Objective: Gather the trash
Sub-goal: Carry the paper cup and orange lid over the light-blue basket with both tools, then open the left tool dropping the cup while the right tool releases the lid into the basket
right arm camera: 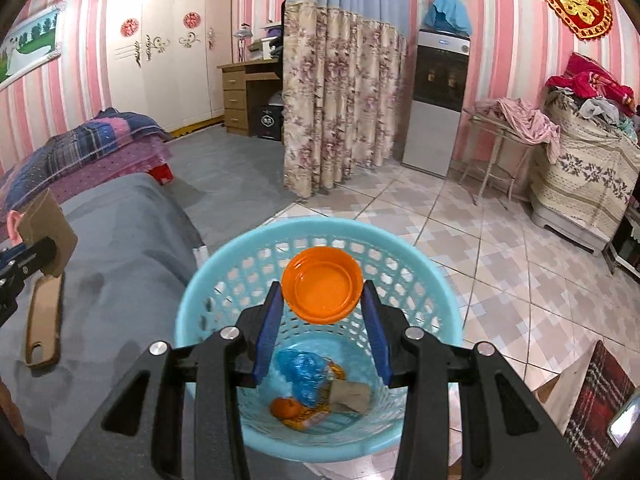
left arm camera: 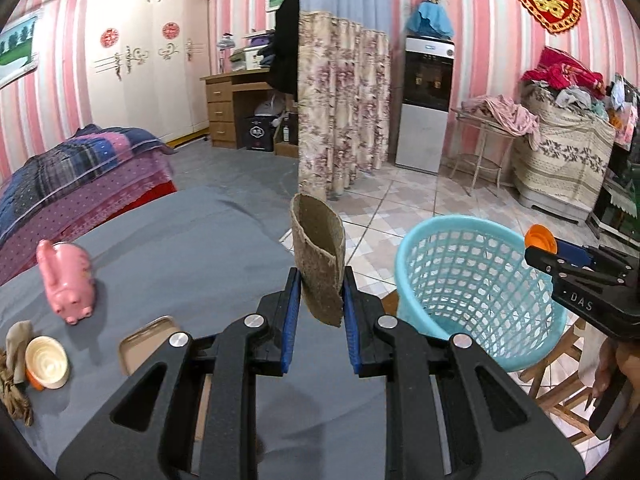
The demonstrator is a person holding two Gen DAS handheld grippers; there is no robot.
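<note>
Looking along the left gripper (left arm camera: 319, 280), its blue pads clamp a curled brown cardboard piece (left arm camera: 319, 256) above the right edge of the grey bed (left arm camera: 180, 248), with the blue mesh basket (left arm camera: 476, 288) just beyond that edge. A pink pig figure (left arm camera: 68, 282) and a cream cap (left arm camera: 47, 362) lie near the bed's left edge.

From the right wrist, the right gripper (right arm camera: 322, 304) pinches an orange cap (right arm camera: 322, 285) over the basket (right arm camera: 224, 280), which holds a blue wrapper (right arm camera: 304, 374) and scraps.
</note>
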